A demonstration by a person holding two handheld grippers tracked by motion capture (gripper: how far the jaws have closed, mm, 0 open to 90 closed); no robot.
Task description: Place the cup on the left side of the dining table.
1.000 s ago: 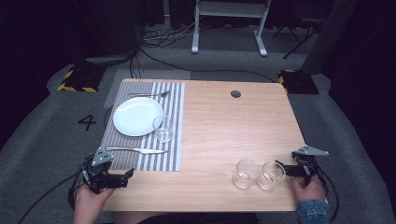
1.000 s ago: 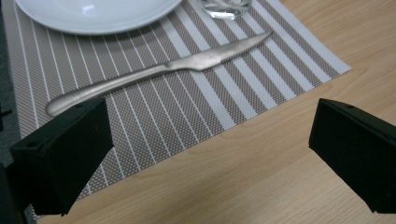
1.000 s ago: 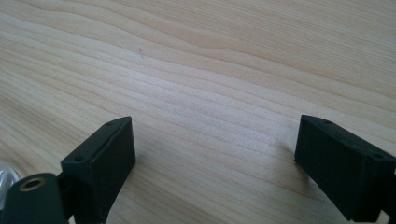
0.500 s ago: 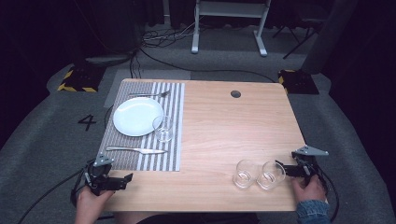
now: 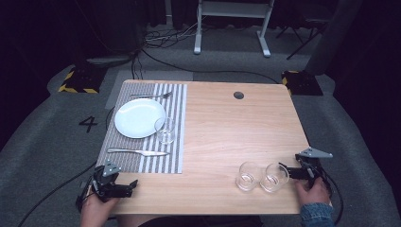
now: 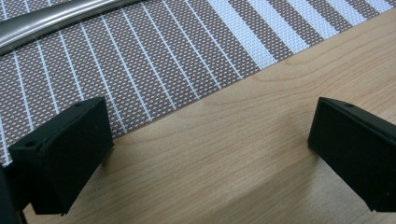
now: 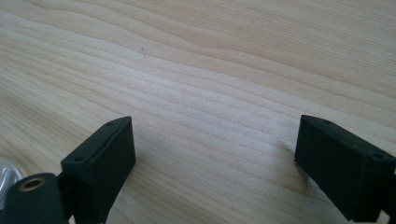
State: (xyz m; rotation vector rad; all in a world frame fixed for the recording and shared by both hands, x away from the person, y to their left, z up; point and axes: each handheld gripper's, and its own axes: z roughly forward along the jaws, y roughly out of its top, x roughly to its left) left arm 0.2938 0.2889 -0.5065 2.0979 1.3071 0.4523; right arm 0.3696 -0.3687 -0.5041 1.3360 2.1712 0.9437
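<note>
Three clear glasses stand on the wooden surface: two empty glasses side by side, touching or nearly so, at the near right corner, and one glass on the striped placemat at the left, just beside the rim of the one white plate. One fork lies on the mat beyond the plate, and one knife lies on it on the near side. One dark round hole sits in the surface near its far edge.

Two grippers are held at the near edge, one in each hand. The right gripper points at the right-hand glass of the pair from just beside it; its fingers stand wide apart over bare wood, holding nothing. The left gripper rests at the near left corner, just in front of the mat's near edge; its fingers are likewise wide apart with nothing between them, and the knife's handle shows at the top of the left gripper view.
</note>
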